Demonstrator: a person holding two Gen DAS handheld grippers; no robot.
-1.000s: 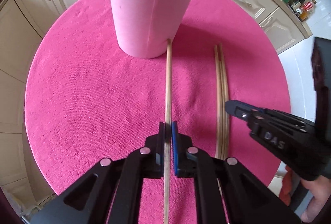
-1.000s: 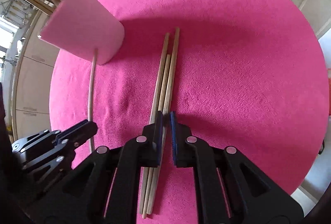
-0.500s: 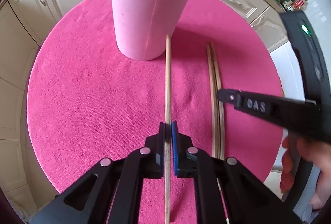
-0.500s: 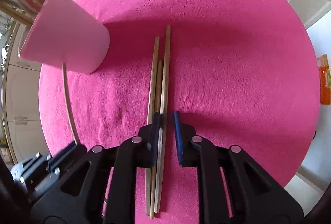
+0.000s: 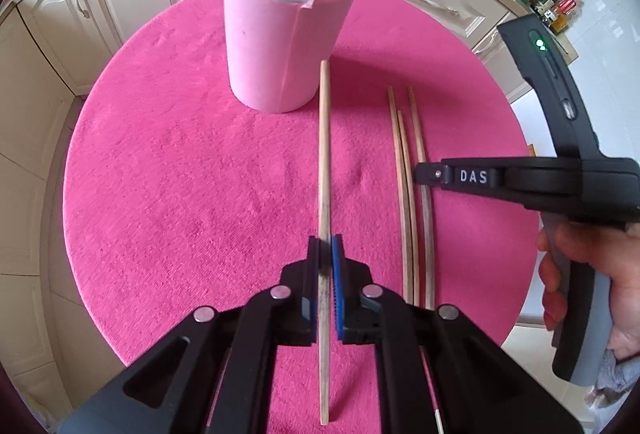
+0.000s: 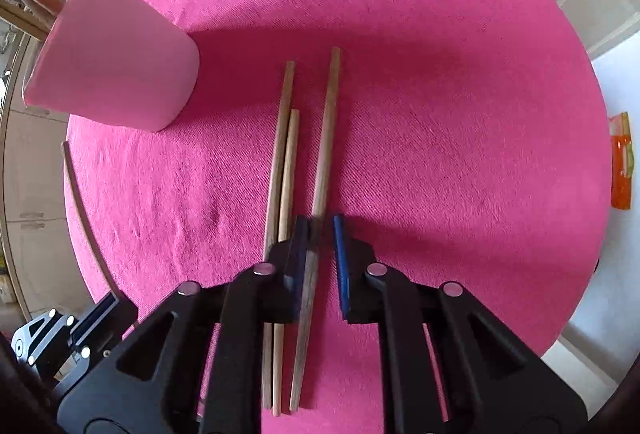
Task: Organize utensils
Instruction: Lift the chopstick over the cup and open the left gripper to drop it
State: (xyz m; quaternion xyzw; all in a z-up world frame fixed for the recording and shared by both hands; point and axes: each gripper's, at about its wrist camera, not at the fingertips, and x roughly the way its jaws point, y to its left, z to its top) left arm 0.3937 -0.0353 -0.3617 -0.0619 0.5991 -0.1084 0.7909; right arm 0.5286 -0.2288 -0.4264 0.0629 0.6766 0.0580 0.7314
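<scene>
The round table (image 5: 168,169), covered in pink cloth, spreads ahead of both claws. The pink cup (image 5: 280,45) stands ahead and slightly left of the left gripper (image 5: 325,254); it already holds a fan of wooden chopsticks leaning outward, so it looks like the collecting pot. The left gripper is clamped on one chopstick (image 5: 324,137), lifted off the cloth and pointing toward the cup, probably so it can be dropped in end first. Two loose chopsticks (image 6: 280,161) lie on the cloth just left of the right gripper (image 6: 322,230). Its jaws stand slightly apart around a third chopstick (image 6: 326,137), not visibly pinching; whether it is gripped, I cannot tell.
</scene>
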